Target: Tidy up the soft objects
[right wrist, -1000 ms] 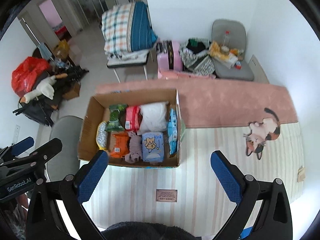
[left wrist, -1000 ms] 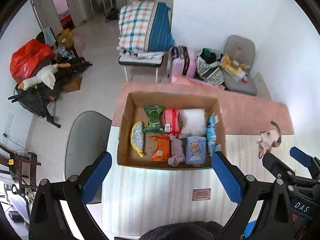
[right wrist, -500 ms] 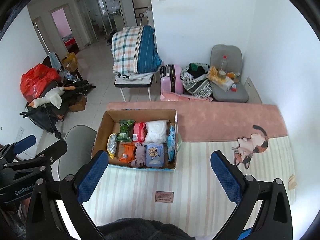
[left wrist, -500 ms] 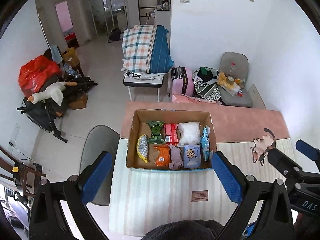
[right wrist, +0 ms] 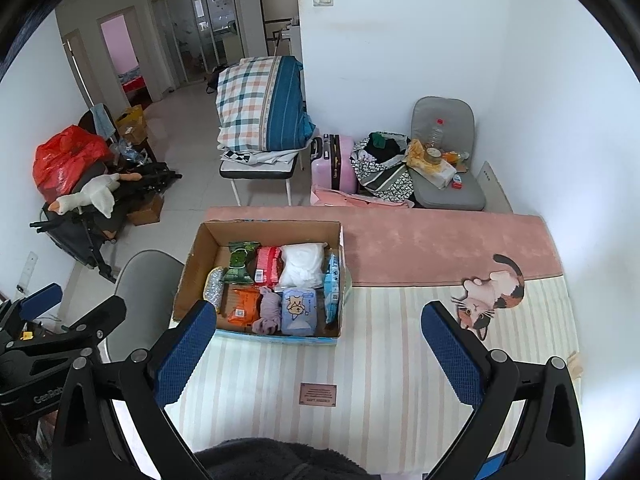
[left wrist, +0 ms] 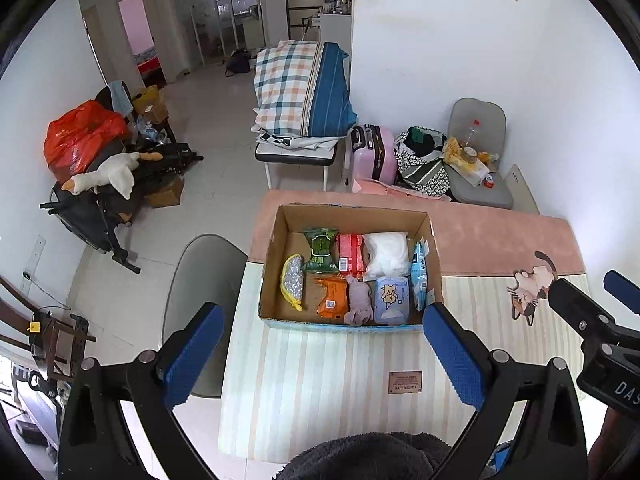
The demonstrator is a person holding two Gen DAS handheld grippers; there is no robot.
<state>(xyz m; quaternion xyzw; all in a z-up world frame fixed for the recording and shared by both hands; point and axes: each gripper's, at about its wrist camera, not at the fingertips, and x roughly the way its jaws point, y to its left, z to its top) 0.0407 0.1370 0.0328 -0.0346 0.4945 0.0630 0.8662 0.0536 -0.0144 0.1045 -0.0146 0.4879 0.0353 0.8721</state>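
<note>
Both hand-held grippers hang high above the table, jaws spread wide and holding nothing: the left hand-held gripper point(left wrist: 318, 346) and the right hand-held gripper point(right wrist: 318, 346) each frame bare striped cloth point(right wrist: 360, 360). Ahead of them sits the box point(left wrist: 269, 272), already packed: green pouch point(left wrist: 320, 249), red pack point(left wrist: 351, 252), white bag point(left wrist: 386, 254), orange pack point(left wrist: 332, 297), mauve cloth point(left wrist: 360, 304) and blue tissue pack point(left wrist: 392, 298) lie in two neat rows. I judge the sorting nearly or fully done; I see no loose soft item left on the table. A dark fuzzy shape point(right wrist: 276, 460) at the bottom edge is cut off, and I cannot say what it is.
</note>
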